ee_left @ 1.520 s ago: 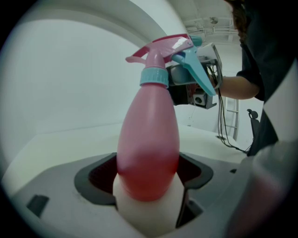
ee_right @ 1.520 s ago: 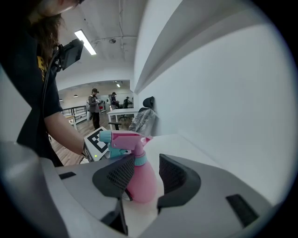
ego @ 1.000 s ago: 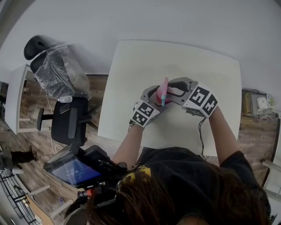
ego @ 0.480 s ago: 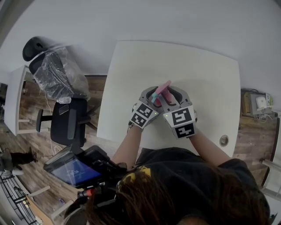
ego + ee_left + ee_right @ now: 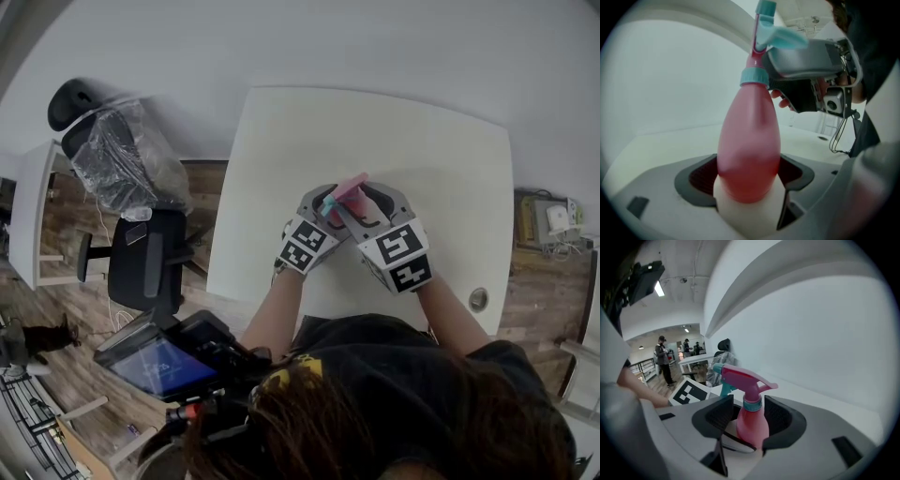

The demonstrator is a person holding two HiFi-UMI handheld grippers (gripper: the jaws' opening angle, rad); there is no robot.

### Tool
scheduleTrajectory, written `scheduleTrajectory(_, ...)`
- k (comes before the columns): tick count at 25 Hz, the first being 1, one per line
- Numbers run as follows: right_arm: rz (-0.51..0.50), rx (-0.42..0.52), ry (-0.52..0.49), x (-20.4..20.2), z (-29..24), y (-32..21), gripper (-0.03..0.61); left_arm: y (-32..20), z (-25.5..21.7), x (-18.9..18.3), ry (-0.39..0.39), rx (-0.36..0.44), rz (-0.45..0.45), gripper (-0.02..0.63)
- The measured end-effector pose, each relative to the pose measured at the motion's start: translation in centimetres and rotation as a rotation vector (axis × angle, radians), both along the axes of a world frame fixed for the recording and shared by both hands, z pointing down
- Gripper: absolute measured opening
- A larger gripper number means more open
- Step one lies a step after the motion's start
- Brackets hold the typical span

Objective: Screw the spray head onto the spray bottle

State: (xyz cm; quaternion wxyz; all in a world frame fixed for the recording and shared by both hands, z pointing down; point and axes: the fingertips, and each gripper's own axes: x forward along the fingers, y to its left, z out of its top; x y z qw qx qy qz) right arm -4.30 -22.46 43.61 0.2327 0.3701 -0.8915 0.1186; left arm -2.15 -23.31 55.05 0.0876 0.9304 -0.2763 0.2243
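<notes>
A pink spray bottle (image 5: pixel 345 195) stands over the white table (image 5: pixel 422 150), and my left gripper (image 5: pixel 323 200) is shut on its body (image 5: pixel 749 140). Its pink and teal spray head (image 5: pixel 764 28) sits on the neck above a teal collar (image 5: pixel 754 77). In the right gripper view the head (image 5: pixel 740 376) points left. My right gripper (image 5: pixel 362 199) reaches in from the near right. Its jaws have just been opening, and they stand either side of the collar (image 5: pixel 752 404) with a small gap on each side. The bottle's base is hidden in the head view.
An office chair wrapped in plastic (image 5: pixel 122 159) stands left of the table. A device with a lit screen (image 5: pixel 155 361) is near the person's left. A round cable hole (image 5: pixel 478 300) sits in the table's near right corner. People (image 5: pixel 662 359) stand far off.
The right gripper swung from the bottle's right to its near side and rolled, and the spray head turned with it from upright towards the right. The left gripper and bottle stayed put.
</notes>
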Motion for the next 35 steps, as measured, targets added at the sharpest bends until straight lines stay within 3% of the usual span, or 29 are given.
scheduleTrajectory(3,-0.137,-0.061,-0.046,0.5,0.0,0.4,0.198,0.0,0.1,0.0,0.001,0.000,0.001,0.382)
scheduleTrajectory(7,-0.366,-0.088,-0.034,1.8,1.1,-0.2,0.204,0.0,0.2,0.0,0.000,0.000,0.005,0.382)
scheduleTrajectory(13,-0.621,-0.125,-0.145,0.4,0.3,-0.5,0.201,0.1,0.6,-0.1,-0.001,-0.001,0.012,0.382)
scheduleTrajectory(15,-0.672,-0.117,-0.112,-0.2,0.3,-0.5,0.133,0.0,0.6,-0.1,-0.001,-0.001,0.013,0.382)
scheduleTrajectory(17,-0.689,-0.105,-0.083,-0.2,0.4,-0.6,0.132,0.0,0.7,0.0,0.000,-0.003,0.014,0.382)
scheduleTrajectory(22,-0.579,-0.094,-0.072,-0.1,0.3,-0.6,0.127,0.0,0.6,0.0,-0.003,-0.001,0.014,0.382)
scheduleTrajectory(29,-0.165,-0.025,-0.117,0.3,-0.1,-0.6,0.127,0.1,0.4,0.2,-0.004,0.002,0.013,0.382)
scheduleTrajectory(35,0.121,0.072,-0.071,0.6,0.3,-0.7,0.126,0.1,0.4,0.1,-0.003,0.000,0.011,0.382)
